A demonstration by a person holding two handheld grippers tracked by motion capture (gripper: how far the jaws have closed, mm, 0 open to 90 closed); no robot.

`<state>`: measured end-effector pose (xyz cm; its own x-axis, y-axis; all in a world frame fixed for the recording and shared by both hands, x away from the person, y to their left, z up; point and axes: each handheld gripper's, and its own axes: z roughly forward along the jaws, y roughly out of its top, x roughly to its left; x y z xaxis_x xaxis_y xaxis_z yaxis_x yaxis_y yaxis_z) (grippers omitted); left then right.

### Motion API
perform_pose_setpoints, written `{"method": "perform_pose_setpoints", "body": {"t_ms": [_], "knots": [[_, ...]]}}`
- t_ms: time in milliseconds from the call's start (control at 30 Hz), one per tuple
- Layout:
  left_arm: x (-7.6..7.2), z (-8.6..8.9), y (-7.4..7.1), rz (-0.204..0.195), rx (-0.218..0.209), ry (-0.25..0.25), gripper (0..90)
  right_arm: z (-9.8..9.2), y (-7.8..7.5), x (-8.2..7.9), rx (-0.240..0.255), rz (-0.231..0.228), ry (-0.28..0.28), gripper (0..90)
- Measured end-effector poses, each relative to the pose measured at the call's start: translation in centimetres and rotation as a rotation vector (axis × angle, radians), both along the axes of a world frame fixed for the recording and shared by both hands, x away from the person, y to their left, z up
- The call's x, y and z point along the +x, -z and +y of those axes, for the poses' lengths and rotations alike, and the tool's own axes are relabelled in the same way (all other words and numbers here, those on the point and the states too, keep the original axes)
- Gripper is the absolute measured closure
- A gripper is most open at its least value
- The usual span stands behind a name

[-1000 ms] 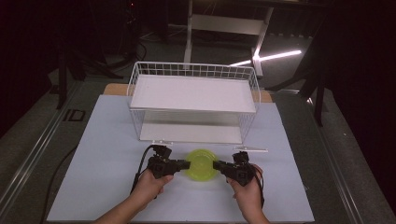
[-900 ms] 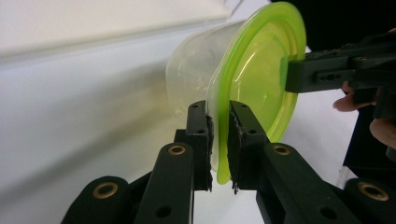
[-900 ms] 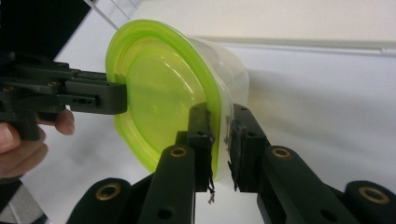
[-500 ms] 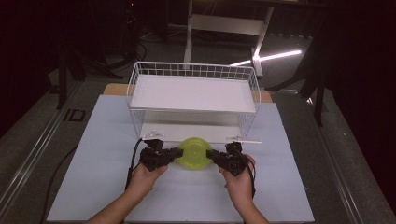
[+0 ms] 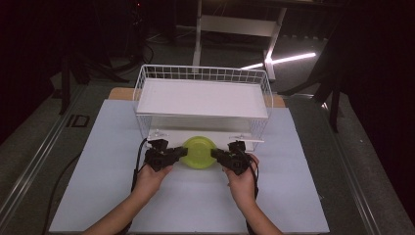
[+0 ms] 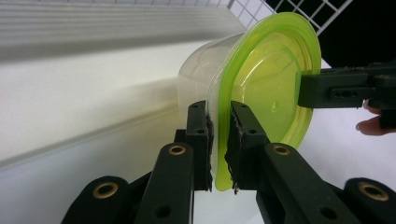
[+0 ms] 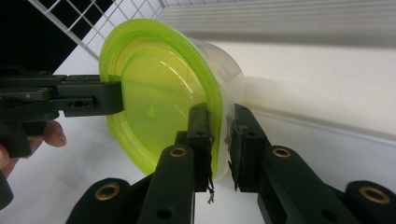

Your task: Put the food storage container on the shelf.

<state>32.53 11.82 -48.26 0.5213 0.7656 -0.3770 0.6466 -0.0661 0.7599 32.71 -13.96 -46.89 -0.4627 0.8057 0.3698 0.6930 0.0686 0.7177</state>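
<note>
High view: gripping green-lidded container (image 5: 197,152) from both sides, left gripper (image 5: 182,152) and right gripper (image 5: 214,153) pinching opposite rims, sitting just in front of wire rack (image 5: 202,98), mid white mat (image 5: 98,161).

Left gripper view: clamping down on lid edge (image 6: 224,154), clear tub behind.

Right gripper view: same deal, squeezing rim (image 7: 215,140), rack shelf beside.

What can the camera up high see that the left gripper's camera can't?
High view: the whole white wire rack, both of the person's hands, and the dark room behind.
Left gripper view: the clear tub under the green lid, and the left gripper pinching the lid's rim.
Both: the green lid, held by the left gripper on one side and the right gripper on the other.
</note>
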Motion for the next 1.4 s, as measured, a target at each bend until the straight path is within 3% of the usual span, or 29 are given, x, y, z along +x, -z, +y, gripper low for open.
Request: {"method": "perform_pose_setpoints", "body": {"t_ms": [67, 233, 567, 833, 1033, 1200, 1367, 1400], "knots": [[0.3, 0.0, 0.2, 0.009, -0.012, -0.005, 80.8, 0.0, 0.2, 0.4, 0.008, 0.005, 0.006, 79.8], [1.1, -0.2, 0.6, 0.022, 0.004, -0.018, 80.7, 0.3, 0.7, 0.9, -0.014, -0.025, 0.016, 79.8], [2.2, -0.6, 1.1, 0.014, 0.018, -0.023, 80.7, 0.1, 1.6, 2.1, -0.014, -0.008, 0.038, 79.3], [3.4, -0.6, 1.5, 0.036, 0.005, -0.025, 80.5, 0.3, 2.0, 3.0, -0.019, -0.012, 0.052, 79.1], [3.9, -0.6, 1.2, -0.007, 0.004, -0.016, 80.1, -0.1, 2.1, 3.7, 0.025, -0.005, 0.067, 78.4], [4.0, -0.5, 1.4, -0.06, 0.014, -0.006, 78.3, 0.0, 2.0, 3.8, 0.03, -0.028, 0.076, 77.2], [4.0, -0.5, 1.6, -0.091, 0.021, -0.014, 75.9, 0.2, 2.0, 3.8, 0.001, -0.072, 0.073, 75.6], [4.1, -0.6, 1.7, -0.102, 0.027, -0.018, 75.0, 0.3, 2.1, 3.8, -0.023, -0.102, 0.07, 73.6]]}}
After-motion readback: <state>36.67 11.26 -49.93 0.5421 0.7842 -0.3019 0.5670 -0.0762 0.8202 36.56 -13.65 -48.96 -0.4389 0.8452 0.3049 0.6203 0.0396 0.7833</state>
